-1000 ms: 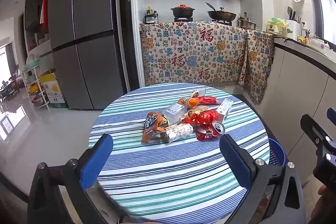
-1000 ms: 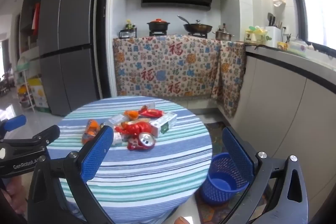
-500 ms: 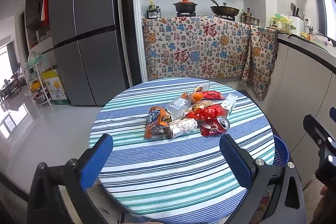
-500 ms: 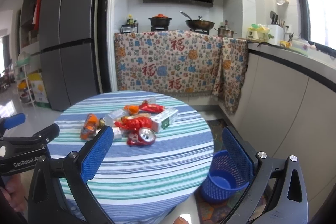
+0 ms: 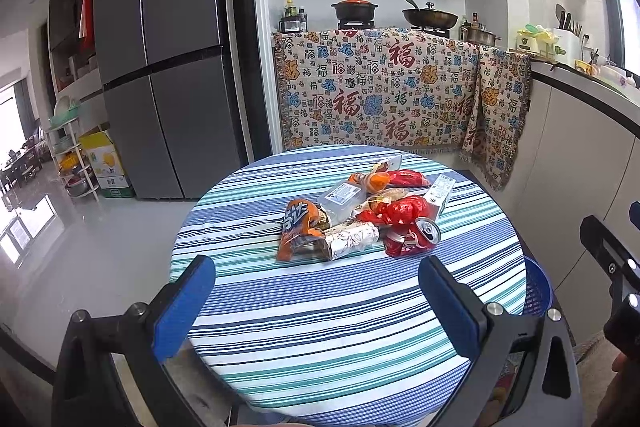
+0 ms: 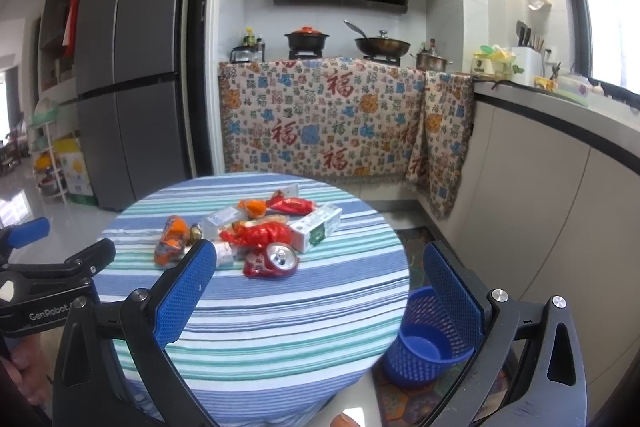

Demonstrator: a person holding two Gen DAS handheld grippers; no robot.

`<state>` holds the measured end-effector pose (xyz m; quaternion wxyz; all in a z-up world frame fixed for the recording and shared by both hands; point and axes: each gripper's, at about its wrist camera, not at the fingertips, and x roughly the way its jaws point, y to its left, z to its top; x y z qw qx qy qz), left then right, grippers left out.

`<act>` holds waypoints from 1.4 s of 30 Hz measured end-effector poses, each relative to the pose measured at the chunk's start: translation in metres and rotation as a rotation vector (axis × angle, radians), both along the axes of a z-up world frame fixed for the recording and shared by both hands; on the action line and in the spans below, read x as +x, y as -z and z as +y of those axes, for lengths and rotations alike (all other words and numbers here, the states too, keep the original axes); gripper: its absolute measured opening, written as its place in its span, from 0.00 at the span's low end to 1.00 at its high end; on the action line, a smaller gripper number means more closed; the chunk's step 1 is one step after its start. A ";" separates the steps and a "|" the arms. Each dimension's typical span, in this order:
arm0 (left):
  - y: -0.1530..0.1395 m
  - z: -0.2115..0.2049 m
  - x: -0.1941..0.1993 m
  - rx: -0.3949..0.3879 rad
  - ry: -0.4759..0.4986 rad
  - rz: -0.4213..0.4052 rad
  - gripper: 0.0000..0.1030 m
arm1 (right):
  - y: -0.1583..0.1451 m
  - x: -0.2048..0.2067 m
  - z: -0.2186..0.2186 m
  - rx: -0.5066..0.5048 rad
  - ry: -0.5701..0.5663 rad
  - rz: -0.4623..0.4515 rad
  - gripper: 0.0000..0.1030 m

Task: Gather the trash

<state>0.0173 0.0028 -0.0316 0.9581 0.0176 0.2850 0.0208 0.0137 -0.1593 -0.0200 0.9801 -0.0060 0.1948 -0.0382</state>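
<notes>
I hold one gripper in each hand, and both are spread wide with nothing between the fingers. My left gripper point(image 5: 316, 301) and my right gripper point(image 6: 320, 291) both hover over the near edge of the round desk point(image 5: 360, 339), which has a striped cloth, well apart from the trash.

The trash lies in one loose pile near the middle of the desk. The nearest piece on my right side is a crushed red can point(image 6: 274, 261), lying on its side with the top toward me. Touching it on the left is a silver foil wrapper point(image 5: 352, 237), and beside that an orange snack bag point(image 5: 298, 227). Behind them are a red plastic wrapper point(image 6: 260, 233) and a white carton point(image 6: 316, 227). The blue basket point(image 6: 430, 343) stands on the floor just beside the desk, on my right, and looks empty.

I think the can is light but stiff and a little slippery, so I would close on its dented middle. The bags are soft and thin; I would pinch a raised fold, not the flat part.
</notes>
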 end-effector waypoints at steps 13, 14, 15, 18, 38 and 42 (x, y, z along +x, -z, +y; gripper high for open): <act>0.000 0.000 0.000 0.000 0.001 0.000 1.00 | 0.001 -0.001 0.000 0.005 0.005 -0.006 1.00; 0.000 0.000 0.000 0.001 0.001 0.000 1.00 | 0.001 -0.001 0.000 0.005 0.005 -0.006 1.00; -0.001 0.000 0.000 0.001 0.001 0.000 1.00 | 0.001 -0.001 0.000 0.005 0.005 -0.006 1.00; 0.000 0.000 0.001 0.001 0.001 0.001 1.00 | 0.001 -0.001 0.000 0.005 0.004 -0.006 1.00; 0.004 0.002 -0.002 0.011 -0.004 0.003 1.00 | 0.003 -0.001 0.001 0.002 0.001 -0.001 1.00; 0.006 0.003 -0.002 0.012 -0.004 0.006 1.00 | 0.004 -0.001 0.001 0.002 0.000 0.000 1.00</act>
